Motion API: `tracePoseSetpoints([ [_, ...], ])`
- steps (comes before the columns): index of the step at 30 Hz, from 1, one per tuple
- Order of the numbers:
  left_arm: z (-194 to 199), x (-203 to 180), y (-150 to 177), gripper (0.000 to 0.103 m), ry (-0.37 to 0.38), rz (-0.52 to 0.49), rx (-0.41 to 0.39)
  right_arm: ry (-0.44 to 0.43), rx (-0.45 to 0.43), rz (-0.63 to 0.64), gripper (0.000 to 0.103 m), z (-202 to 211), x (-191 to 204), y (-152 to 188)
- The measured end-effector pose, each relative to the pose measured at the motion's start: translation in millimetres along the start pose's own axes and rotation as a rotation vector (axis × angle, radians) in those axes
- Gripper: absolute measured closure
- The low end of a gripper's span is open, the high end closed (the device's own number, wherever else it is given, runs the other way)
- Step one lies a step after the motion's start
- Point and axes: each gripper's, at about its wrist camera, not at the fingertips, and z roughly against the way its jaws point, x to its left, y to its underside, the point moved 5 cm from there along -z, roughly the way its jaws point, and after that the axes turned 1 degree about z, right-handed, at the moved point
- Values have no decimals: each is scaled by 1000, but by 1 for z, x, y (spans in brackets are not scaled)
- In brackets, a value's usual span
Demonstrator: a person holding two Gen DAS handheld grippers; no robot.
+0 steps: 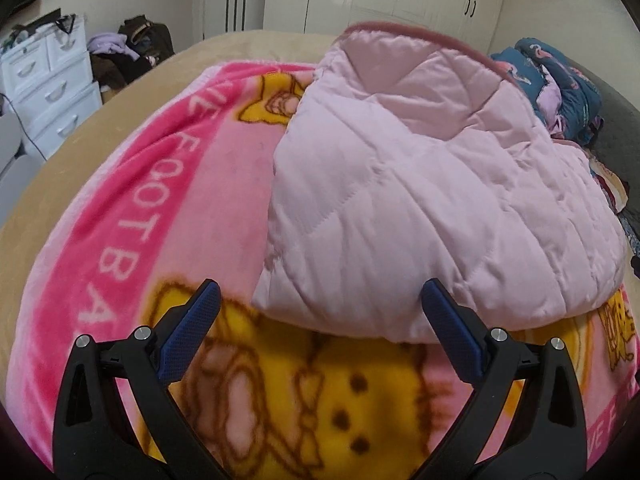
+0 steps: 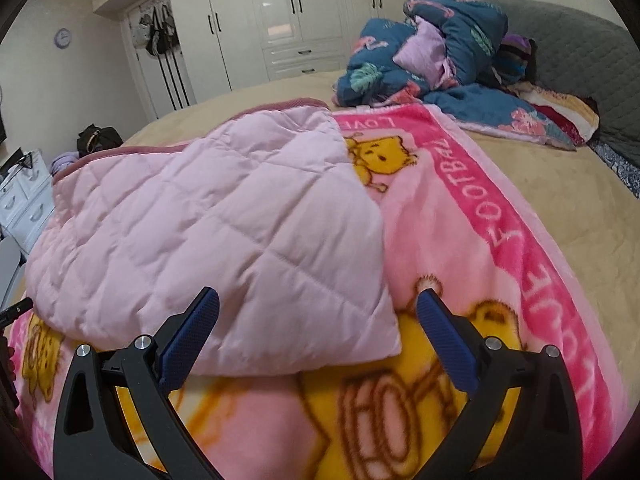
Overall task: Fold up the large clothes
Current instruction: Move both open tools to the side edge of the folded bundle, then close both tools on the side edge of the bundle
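We saw the pale pink quilted padded garment [image 1: 432, 200] lying folded on a bright pink fleece blanket with yellow cartoon bears [image 1: 160, 208], itself spread over the beige-covered bed [image 1: 52, 160]. Our left tool [image 1: 320, 300] hovered with its 2 blue-padded fingers [image 1: 192, 332] spread wide and holding nothing, the garment's near-left corner lying between the tips. Our right tool [image 2: 318, 300] was likewise agape and empty — the garment's [image 2: 200, 232] near-right corner sat between its fingers [image 2: 444, 340]. Further back on the bed lay a crumpled dark-blue patterned quilt [image 2: 432, 60], well apart from the garment, and white wardrobe doors [image 2: 280, 12] lined the far wall.
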Motion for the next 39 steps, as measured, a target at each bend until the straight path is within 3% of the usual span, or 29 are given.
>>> tracePoseSetpoints([
  [4, -12, 1, -7, 9, 38, 13, 22, 6, 27, 6, 4, -19, -8, -9],
  [23, -52, -16, -72, 9, 169, 33, 86, -138, 109, -160, 4, -77, -27, -52],
  [27, -63, -18, -79, 9, 216, 82, 95, -173, 105, -189, 5, -86, -30, -58],
  [29, -65, -19, -80, 9, 212, 82, 87, -178, 92, -182, 9, -87, -28, -61],
  [31, -66, -21, -81, 9, 212, 73, 81, -202, 91, -171, 24, -87, -24, -64],
  [35, -65, -21, -84, 12, 221, 82, 64, -188, 84, -108, 28, -89, -13, -72],
  [39, -64, -18, -90, 26, 217, 94, 44, -202, 92, -130, 34, -95, -17, -76],
])
